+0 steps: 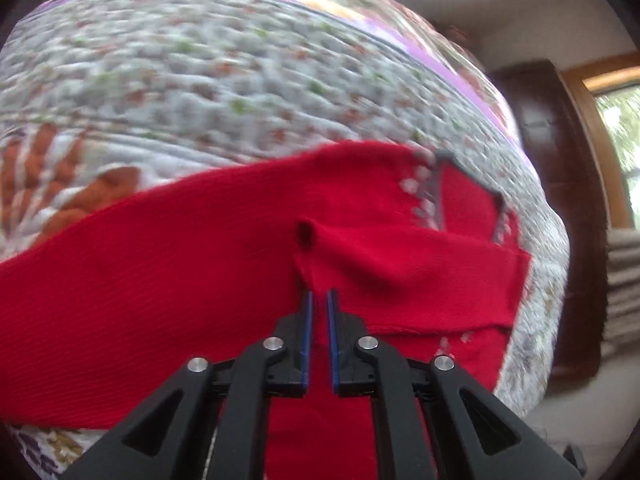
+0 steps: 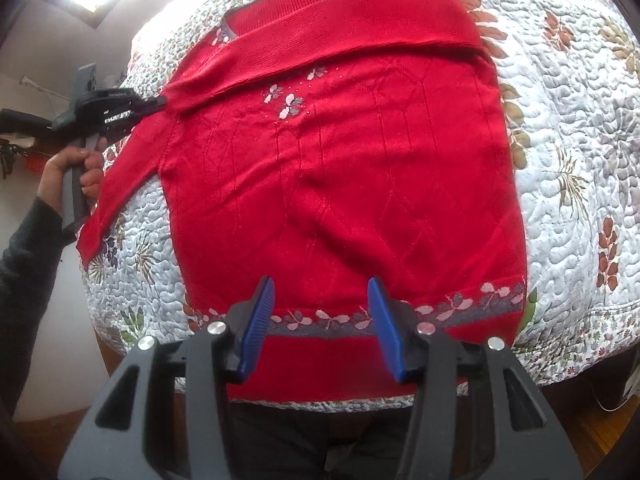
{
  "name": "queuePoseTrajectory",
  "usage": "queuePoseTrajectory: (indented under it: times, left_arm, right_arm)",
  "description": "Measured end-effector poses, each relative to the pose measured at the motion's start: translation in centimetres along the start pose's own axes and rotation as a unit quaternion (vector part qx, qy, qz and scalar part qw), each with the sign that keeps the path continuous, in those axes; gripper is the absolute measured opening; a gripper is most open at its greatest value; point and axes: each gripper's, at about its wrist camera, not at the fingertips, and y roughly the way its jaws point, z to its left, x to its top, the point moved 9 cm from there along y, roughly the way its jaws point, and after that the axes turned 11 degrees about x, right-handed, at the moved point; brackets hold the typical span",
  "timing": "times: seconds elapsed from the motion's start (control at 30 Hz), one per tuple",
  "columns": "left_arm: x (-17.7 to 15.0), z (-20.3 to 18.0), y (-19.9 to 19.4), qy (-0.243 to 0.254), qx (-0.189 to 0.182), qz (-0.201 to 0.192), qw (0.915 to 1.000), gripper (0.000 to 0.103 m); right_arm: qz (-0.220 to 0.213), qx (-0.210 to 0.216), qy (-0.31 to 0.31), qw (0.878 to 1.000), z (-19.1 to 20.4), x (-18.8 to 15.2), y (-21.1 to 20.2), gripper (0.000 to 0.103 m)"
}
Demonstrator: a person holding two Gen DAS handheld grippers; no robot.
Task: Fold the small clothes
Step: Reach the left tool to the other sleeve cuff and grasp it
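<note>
A red knit sweater (image 2: 340, 184) with a grey floral hem band lies flat, front up, on a quilted bedspread (image 2: 580, 160). One sleeve (image 2: 340, 32) is folded across the chest below the neckline. The other sleeve (image 2: 120, 184) trails off to the left. My left gripper (image 2: 160, 101) is at that sleeve's shoulder end, held by a hand (image 2: 76, 168). In the left wrist view, the left gripper (image 1: 319, 294) is shut on a pinch of the sweater (image 1: 160, 280). My right gripper (image 2: 322, 312) hovers open over the hem, holding nothing.
The quilt (image 1: 200, 80) covers a bed whose near edge runs under the hem. Dark wooden furniture (image 1: 560, 200) and a window (image 1: 624, 128) stand beyond the bed's far side. The person's dark-clothed legs (image 2: 320, 432) are below the right gripper.
</note>
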Motion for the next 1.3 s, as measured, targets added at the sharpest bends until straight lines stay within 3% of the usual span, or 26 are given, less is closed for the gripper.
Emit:
queuePoseTrajectory:
  times: [0.1,0.17,0.33,0.4,0.53,0.6,0.7,0.77,0.87,1.0,1.1,1.2,1.23,1.3]
  left_arm:
    - [0.2,1.0,-2.0,-0.036,-0.006,-0.025,0.999,0.006]
    - [0.2,-0.2,-3.0,-0.041,-0.042,-0.033,0.9977,0.008]
    - [0.4,-5.4,-1.2,-0.025,-0.132,-0.009,0.9909,0.033]
    - [0.7,-5.6,0.3,-0.026,-0.128,0.0,0.9914,0.036]
    - [0.2,-3.1,4.4,-0.052,-0.079,0.031,0.995,0.034]
    - [-0.1,-2.5,4.6,-0.057,-0.082,0.034,0.9944,0.031]
    - [-0.6,-1.2,3.4,-0.061,-0.078,0.024,0.9948,0.035]
    - [-0.6,-0.2,1.2,-0.081,-0.087,0.003,0.9929,0.054]
    - [-2.0,3.6,-3.5,-0.136,-0.108,-0.047,0.9837,0.07]
    - [-7.0,13.0,-9.1,-0.237,-0.091,-0.111,0.961,0.081]
    - [-10.6,21.4,-11.8,-0.309,-0.063,-0.132,0.9399,0.086]
    - [-14.8,31.5,-14.3,-0.411,-0.039,-0.153,0.8978,0.088]
    - [-16.2,34.8,-15.1,-0.45,-0.041,-0.165,0.8767,0.088]
    - [-18.2,39.9,-16.0,-0.504,-0.043,-0.181,0.8436,0.088]
  right_arm:
    - [-0.003,0.002,0.001,1.0,0.0,0.2,-0.3,0.051]
    - [-0.004,0.003,0.002,1.0,-0.1,0.4,-0.2,0.051]
    - [0.0,0.009,0.012,1.0,-0.2,0.5,0.2,0.051]
    - [0.0,0.006,0.01,1.0,-0.2,0.3,0.1,0.051]
    - [-0.001,0.001,0.013,1.0,-0.7,0.0,-0.5,0.051]
    - [-0.005,-0.001,0.017,1.0,-1.2,0.0,-0.9,0.051]
    - [-0.008,-0.003,0.02,1.0,-1.4,0.2,-1.3,0.051]
    - [-0.01,-0.003,0.013,1.0,-1.2,0.6,-1.6,0.051]
    - [-0.017,0.002,-0.001,1.0,-0.1,1.4,-2.1,0.053]
    - [-0.014,0.009,-0.026,1.0,1.8,2.3,-1.9,0.055]
    - [-0.006,0.011,-0.049,0.999,3.7,2.5,-1.4,0.056]
    - [0.006,0.013,-0.071,0.997,5.8,2.6,-0.5,0.057]
    - [0.011,0.013,-0.078,0.997,6.5,2.5,-0.1,0.057]
    - [0.023,0.013,-0.09,0.996,7.8,2.3,0.8,0.057]
